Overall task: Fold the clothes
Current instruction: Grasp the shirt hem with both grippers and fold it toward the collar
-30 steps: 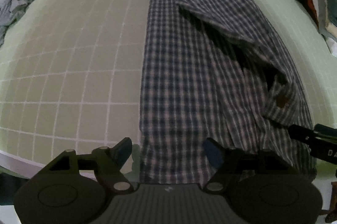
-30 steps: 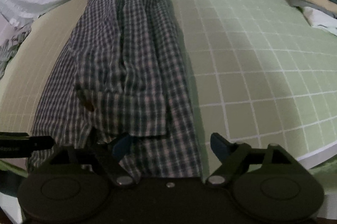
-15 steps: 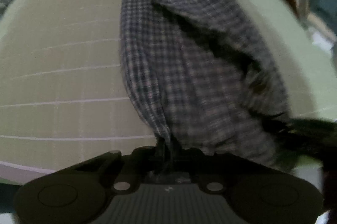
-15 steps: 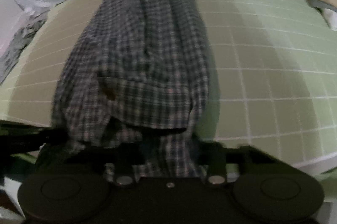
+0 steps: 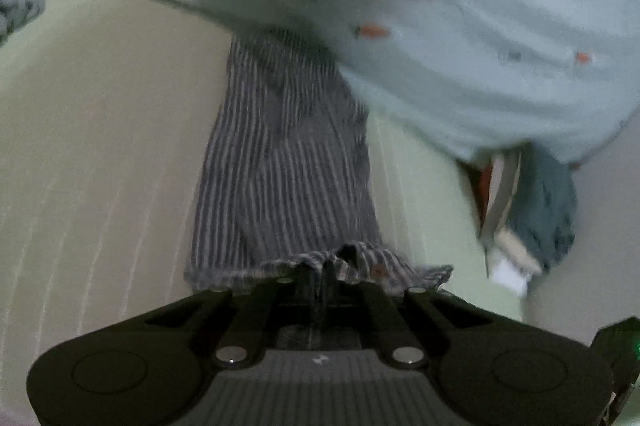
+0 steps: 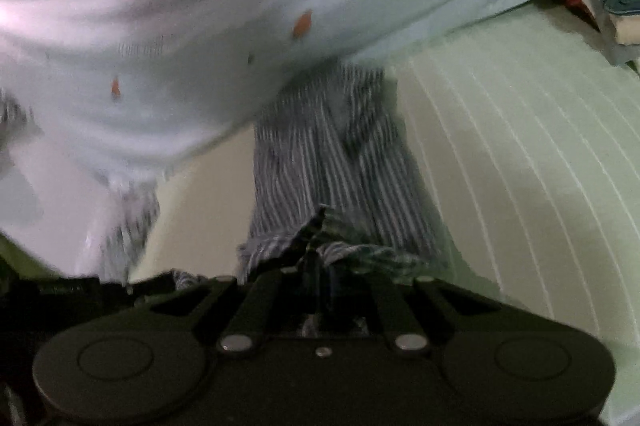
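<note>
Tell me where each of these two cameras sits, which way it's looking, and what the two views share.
Left wrist: sits behind the left gripper, looking forward and down along the checked shirt on the green grid mat toward a pale sheet; only its own shut fingers show.
Right wrist: sits behind the right gripper, facing the same way; its fingers pinch the shirt's near edge.
Shared: shirt, mat, sheet, stacked clothes.

left gripper (image 5: 320,272) — matte black, ribbed grey base | right gripper (image 6: 318,266) — black, silver rivets
</note>
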Tool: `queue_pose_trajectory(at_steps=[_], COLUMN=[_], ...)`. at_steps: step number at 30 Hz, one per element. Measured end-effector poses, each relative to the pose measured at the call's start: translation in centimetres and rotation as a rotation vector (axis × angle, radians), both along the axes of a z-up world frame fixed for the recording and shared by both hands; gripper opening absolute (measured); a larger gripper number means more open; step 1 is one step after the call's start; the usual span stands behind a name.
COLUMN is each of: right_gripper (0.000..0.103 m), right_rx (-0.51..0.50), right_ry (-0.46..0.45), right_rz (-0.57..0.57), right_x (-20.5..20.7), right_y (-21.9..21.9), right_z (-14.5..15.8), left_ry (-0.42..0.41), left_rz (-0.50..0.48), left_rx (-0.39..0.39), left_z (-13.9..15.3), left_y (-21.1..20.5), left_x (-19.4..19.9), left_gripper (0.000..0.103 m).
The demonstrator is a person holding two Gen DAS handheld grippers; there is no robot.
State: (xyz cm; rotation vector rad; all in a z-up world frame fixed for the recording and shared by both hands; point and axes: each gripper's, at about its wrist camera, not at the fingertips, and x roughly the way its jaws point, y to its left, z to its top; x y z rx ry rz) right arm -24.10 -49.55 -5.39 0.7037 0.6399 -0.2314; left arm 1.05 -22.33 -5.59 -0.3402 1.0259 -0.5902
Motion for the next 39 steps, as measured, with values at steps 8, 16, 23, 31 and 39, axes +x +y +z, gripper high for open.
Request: queue_pose_trajectory(at_steps=[8, 16, 23, 31, 39], right_gripper=[0.005, 0.037, 0.050, 0.009, 0.050], right_rx=[0.020, 0.148, 0.290, 0.486, 0.465], right_ry=[-0.014, 0.111, 0.139, 0.110, -0.068], right_rz=[-0.051, -0.078, -0.090, -0.047, -0.295], right_x=[4.1, 7.6, 8.4, 10.0, 10.9], right_y=[-2.0, -4.8, -6.9, -7.2, -10.1], right_z=[-0.1, -4.7, -6.7, -8.4, -6.5], left_ry=[0.039, 0.175, 0.260, 0.353, 0.146], left_rz=[0.069, 0.102, 0.098, 0.095, 0.291], left_rx=[-0.012, 0.062, 0.010, -0.129, -0.123], left_z=[-1.4, -6.7, -8.2, -9.4, -6.5], left_y=[-0.1, -0.4, 0.1, -0.3, 1.1], left_x=[4.2, 8.1, 9.8, 11.4, 14.4], left_gripper=[0.002, 0.014, 0.039, 0.001, 0.049])
